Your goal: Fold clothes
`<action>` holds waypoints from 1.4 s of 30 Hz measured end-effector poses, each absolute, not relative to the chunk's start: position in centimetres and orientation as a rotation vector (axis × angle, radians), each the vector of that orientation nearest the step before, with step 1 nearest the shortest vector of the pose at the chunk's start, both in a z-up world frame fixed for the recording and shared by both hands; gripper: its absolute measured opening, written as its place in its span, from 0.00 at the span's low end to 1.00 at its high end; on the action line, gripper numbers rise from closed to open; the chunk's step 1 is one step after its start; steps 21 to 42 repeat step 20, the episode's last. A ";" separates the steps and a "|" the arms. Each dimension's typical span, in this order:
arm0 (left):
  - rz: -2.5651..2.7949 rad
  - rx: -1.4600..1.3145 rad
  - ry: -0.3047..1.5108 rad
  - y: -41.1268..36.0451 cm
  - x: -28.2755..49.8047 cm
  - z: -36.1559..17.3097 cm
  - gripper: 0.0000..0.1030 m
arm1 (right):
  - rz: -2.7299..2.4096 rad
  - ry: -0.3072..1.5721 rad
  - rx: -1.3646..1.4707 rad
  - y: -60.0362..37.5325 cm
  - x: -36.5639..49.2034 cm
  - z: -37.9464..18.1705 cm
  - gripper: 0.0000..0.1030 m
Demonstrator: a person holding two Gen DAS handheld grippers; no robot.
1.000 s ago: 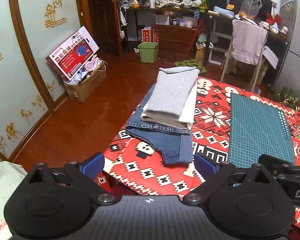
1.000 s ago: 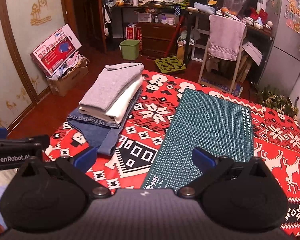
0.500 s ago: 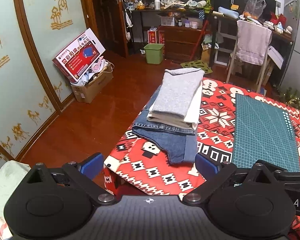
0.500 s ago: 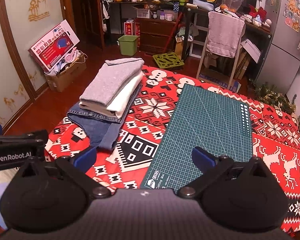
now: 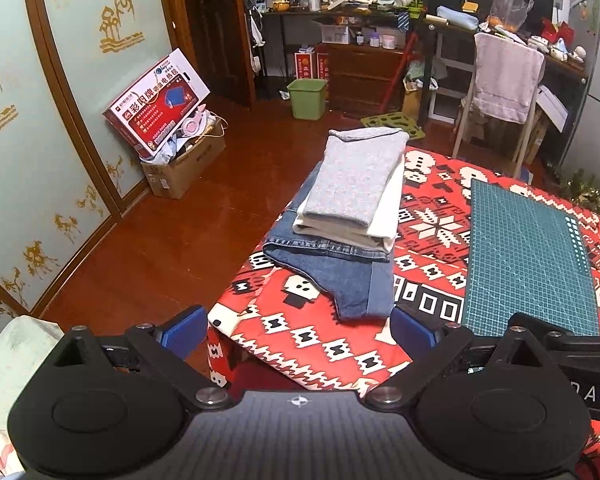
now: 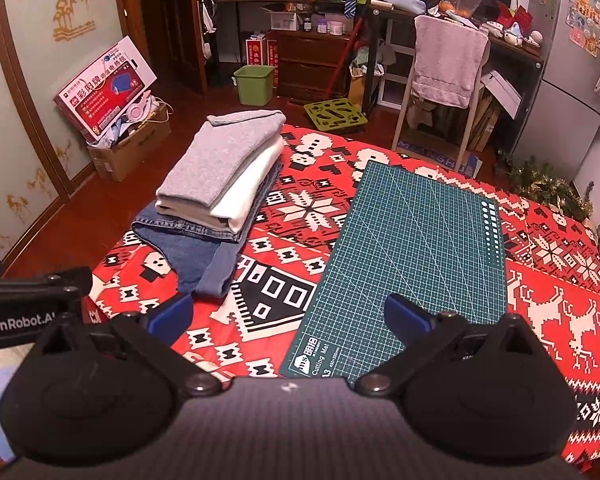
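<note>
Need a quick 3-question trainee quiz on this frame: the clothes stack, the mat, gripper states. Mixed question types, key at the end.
1. True or false: the grey garment lies on top of the stack, with the jeans at the bottom.
2. The green cutting mat carries: A) a folded shirt, B) nothing, C) jeans.
3. Fill in: the left hand-held gripper and right hand-held gripper are both ____ and hold nothing.

Key: 1 true; 2 B; 3 open.

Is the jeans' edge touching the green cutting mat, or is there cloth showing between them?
Apart. The right wrist view shows a band of red patterned tablecloth between the jeans and the cutting mat.
</note>
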State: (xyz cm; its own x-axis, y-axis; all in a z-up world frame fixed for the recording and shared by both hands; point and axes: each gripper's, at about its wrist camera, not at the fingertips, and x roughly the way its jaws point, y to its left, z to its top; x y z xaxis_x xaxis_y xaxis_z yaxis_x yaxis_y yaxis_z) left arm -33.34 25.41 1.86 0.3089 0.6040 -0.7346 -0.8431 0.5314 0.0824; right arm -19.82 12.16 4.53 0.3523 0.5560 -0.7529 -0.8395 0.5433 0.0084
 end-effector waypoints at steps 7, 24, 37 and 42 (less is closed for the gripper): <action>0.988 -0.340 0.795 25.5 -33.4 1.9 0.96 | 0.938 0.780 -0.423 12.3 -19.9 4.6 1.00; 0.991 -0.333 0.791 25.3 -33.4 2.0 0.95 | 0.936 0.770 -0.429 12.3 -20.0 4.8 1.00; 0.991 -0.333 0.791 25.3 -33.4 2.0 0.95 | 0.936 0.770 -0.429 12.3 -20.0 4.8 1.00; 0.991 -0.333 0.791 25.3 -33.4 2.0 0.95 | 0.936 0.770 -0.429 12.3 -20.0 4.8 1.00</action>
